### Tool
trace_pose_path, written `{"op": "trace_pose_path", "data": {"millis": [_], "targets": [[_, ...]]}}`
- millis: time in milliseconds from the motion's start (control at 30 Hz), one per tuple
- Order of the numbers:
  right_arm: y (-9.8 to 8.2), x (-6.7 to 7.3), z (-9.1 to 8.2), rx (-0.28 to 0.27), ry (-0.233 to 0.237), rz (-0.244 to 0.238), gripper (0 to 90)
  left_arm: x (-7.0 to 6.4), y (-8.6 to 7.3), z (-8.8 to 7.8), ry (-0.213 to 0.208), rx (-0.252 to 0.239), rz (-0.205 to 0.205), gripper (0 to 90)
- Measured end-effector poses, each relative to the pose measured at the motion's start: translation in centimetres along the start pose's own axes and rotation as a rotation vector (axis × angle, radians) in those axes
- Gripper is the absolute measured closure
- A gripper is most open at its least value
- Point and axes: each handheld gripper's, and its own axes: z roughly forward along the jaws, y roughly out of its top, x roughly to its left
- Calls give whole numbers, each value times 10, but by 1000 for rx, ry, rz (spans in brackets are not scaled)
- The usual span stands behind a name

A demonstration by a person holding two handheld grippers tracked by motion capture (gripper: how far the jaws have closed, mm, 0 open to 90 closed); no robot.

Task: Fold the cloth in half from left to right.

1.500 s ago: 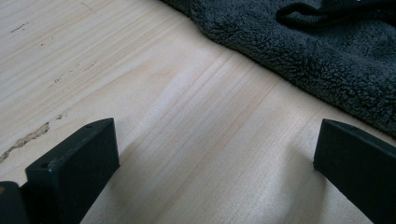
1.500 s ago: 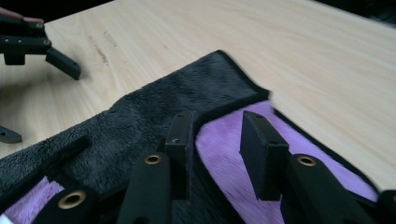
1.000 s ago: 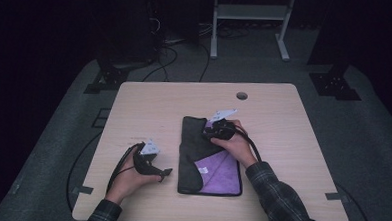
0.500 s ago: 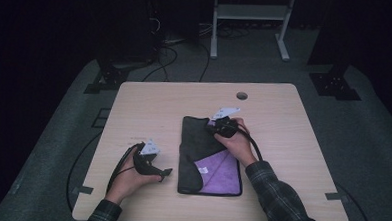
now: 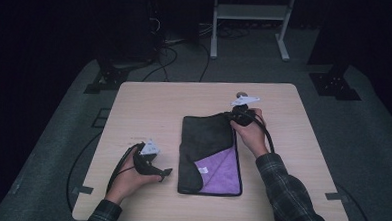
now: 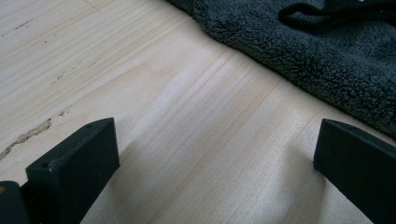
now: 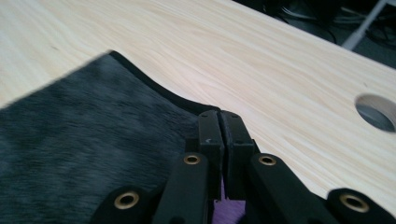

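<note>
Here, by label:

Cloth [image 5: 208, 141]: lies flat on the tabletop [image 5: 149, 108], a little toward 4 o'clock of its centre; dark grey pile on top, a purple face [image 5: 220, 172] laid bare at the cloth's 5 o'clock part, with a small white tag on it.

Right hand-held gripper [image 5: 235, 115]: at the cloth's 1 o'clock corner; in the right gripper view [image 7: 219, 122] the jaws are pressed together on the cloth's black-bound edge (purple shows just below the jaws). They have just been closing, with that corner between them.

Left hand-held gripper [image 5: 167, 173]: rests on the tabletop at 9 o'clock of the cloth's near end, near it but apart; in the left gripper view [image 6: 210, 154] the jaws stand spread with bare wood between them, grey pile [image 6: 327, 56] off at 1 o'clock.

Hole [image 7: 377, 112]: round, cut in the tabletop at 3 o'clock of the right jaws.

Hands: each wrapped round its gripper, a plaid sleeve [image 5: 285, 194] on the right forearm.
</note>
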Motion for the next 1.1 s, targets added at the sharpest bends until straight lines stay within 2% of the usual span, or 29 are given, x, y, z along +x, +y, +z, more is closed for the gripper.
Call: {"op": "trace_pose_path", "data": {"millis": [67, 267, 400, 533, 600, 633, 667, 700, 767, 800, 933, 1000, 1033, 1067, 1100], "targets": [[-6, -9, 5, 20, -21, 23, 877, 0, 0, 0, 1, 0, 0, 0], [-18, -23, 15, 73, -60, 63, 877, 0, 0, 0, 4, 0, -5, 0], [-26, -27, 24, 103, -61, 76, 875, 0, 0, 0, 4, 1, -5, 0], [-28, -28, 28, 98, -62, 84, 864, 0, 0, -1, 5, 1, -5, 0], [-27, -29, 27, 94, -68, 83, 800, 0, -1, -1, 5, 0, -6, 0], [-26, -32, 21, 68, -54, 95, 752, 0, -1, -1, 5, 0, -7, 0], [-26, -32, 21, 68, -54, 95, 752, 0, -1, -1, 5, 0, -7, 0], [-22, -34, 11, 33, -34, 120, 723, 0, -1, -1, 6, 0, -7, 0], [-20, -34, 6, 18, -21, 123, 720, 0, -1, -1, 5, -1, -7, 0], [-15, -31, -4, 3, -1, 108, 713, 0, -1, -1, 5, -1, -7, 0], [-11, -18, -19, -21, 51, 76, 696, 0, -1, -1, 6, 0, -7, 0], [-12, -9, -23, -24, 80, 68, 687, 0, -1, -1, 5, 1, -7, 0], [-12, -9, -23, -24, 80, 68, 687, 0, -1, -1, 5, 1, -7, 0], [-14, 0, -26, -27, 108, 55, 674, 0, -1, -1, 5, 1, -7, 0], [-14, 0, -26, -27, 108, 55, 674, 0, -1, -1, 5, 1, -7, 0]]}}
